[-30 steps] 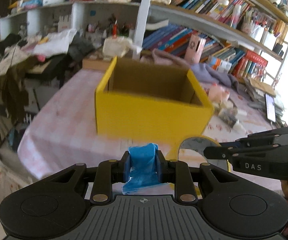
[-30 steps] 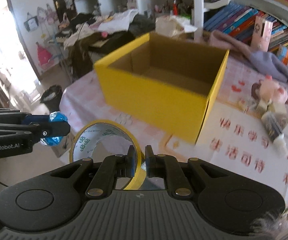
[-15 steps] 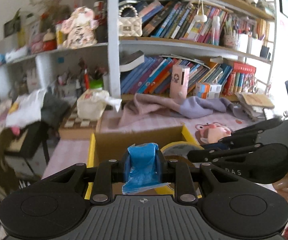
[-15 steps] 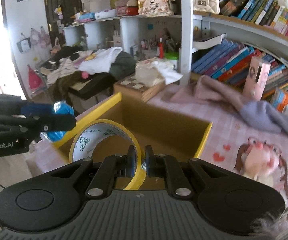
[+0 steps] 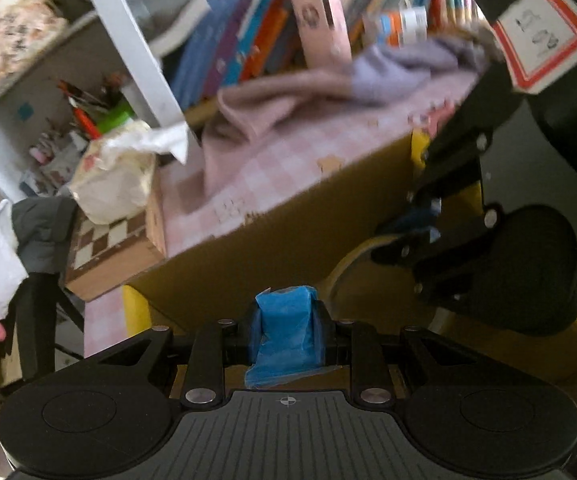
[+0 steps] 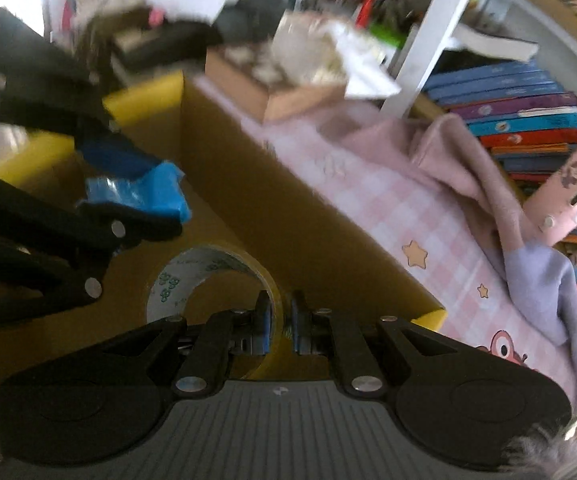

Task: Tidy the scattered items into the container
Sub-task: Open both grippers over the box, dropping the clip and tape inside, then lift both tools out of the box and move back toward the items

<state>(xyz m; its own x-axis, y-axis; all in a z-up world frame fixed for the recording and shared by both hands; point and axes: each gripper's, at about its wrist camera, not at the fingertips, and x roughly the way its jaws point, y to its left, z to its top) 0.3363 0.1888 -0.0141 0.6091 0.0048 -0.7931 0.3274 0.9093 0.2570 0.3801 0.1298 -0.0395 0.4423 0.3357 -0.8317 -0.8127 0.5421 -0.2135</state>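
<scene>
My left gripper (image 5: 287, 320) is shut on a blue plastic packet (image 5: 285, 332); it also shows in the right wrist view (image 6: 136, 190). My right gripper (image 6: 279, 320) is shut on a roll of yellow tape (image 6: 212, 276), whose edge shows in the left wrist view (image 5: 348, 256). Both grippers hang over the open yellow cardboard box (image 6: 288, 208), tilted down into it. The box's brown inner wall fills the middle of the left wrist view (image 5: 288, 232). The box floor is mostly hidden.
The box stands on a pink checked tablecloth (image 6: 388, 184). A pink and lilac cloth (image 6: 488, 200) lies behind it, beside bookshelves (image 6: 528, 120). A chessboard box (image 5: 108, 240) with a tissue pack (image 5: 112, 176) sits at the back left.
Both grippers have moved forward and tipped down over the box opening, each still holding its item. The views are now tilted and blurred.
</scene>
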